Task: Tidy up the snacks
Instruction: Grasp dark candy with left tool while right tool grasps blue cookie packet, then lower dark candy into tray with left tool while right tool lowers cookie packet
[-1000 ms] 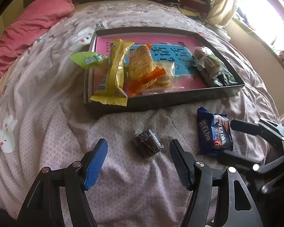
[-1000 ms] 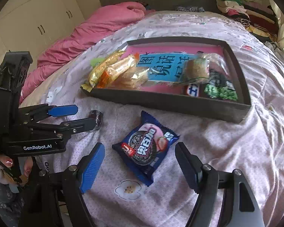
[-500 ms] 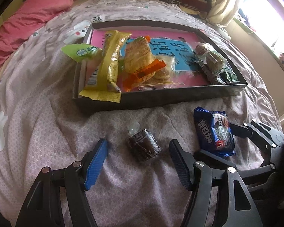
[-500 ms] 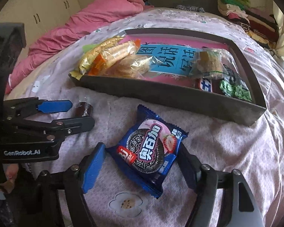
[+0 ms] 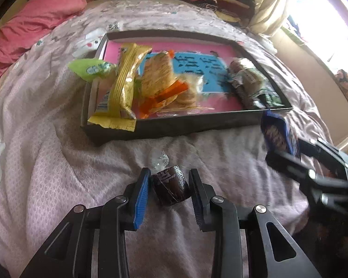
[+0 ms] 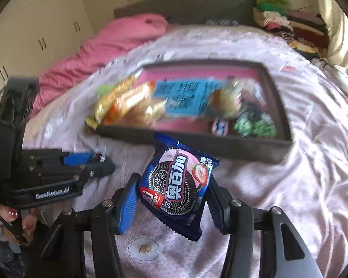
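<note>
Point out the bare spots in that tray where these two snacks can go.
Free: the blue label in the middle of the tray, between the orange-wrapped crackers and the dark packets. Its far pink strip is also bare. The left end is crowded.

One tray (image 5: 174,125), one blue cookie packet (image 6: 176,185), one dark wrapped sweet (image 5: 170,187)

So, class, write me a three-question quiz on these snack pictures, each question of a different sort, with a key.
1. True or false: the dark wrapped sweet lies inside the tray.
2. Which fruit is pictured on the blue cookie packet? A banana, B strawberry, C apple.
3. What colour is the tray's floor around the blue label?

Key: 1 false, it lies on the bedspread; 2 B; 3 pink.
</note>
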Demonstrator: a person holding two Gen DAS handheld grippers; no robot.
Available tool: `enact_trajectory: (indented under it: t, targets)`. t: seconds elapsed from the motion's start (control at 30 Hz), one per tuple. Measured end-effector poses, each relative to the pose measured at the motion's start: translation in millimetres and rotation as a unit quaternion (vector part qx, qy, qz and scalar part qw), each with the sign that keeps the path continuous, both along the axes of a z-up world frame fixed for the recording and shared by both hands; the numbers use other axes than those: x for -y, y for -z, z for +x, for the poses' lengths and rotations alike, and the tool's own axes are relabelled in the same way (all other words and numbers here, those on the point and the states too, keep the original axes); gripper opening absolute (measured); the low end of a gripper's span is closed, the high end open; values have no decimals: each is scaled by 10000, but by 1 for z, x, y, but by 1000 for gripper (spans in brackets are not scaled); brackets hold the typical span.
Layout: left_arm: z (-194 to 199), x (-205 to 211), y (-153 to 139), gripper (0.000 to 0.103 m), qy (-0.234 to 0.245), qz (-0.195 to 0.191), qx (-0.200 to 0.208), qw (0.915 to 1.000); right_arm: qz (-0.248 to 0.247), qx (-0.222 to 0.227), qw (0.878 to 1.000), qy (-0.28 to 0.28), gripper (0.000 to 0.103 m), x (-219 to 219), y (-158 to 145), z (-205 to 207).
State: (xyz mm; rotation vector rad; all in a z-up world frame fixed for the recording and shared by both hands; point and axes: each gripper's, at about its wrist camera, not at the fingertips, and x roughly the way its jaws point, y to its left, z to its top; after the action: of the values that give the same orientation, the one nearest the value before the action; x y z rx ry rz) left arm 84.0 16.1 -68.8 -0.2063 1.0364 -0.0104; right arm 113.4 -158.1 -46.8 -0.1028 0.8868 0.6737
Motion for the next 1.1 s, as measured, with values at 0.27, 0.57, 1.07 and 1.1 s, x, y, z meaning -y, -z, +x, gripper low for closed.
enact_trajectory:
  t: [0.27, 0.57, 1.07, 1.1]
  targets:
    - [-7, 11, -39, 34, 96, 23, 502, 9987, 165, 612, 9975, 323, 54, 18, -27, 5]
    - [18, 12, -62, 34, 19, 8, 734, 9973, 248, 830, 9942, 644, 54, 37, -39, 22]
    - [73, 37, -56, 34, 70, 78, 717, 9974, 210, 782, 9917, 1002, 54, 47, -31, 75]
    - [76, 38, -54, 34, 80, 77, 686, 9976, 192, 753, 9918, 1011, 54, 47, -28, 79]
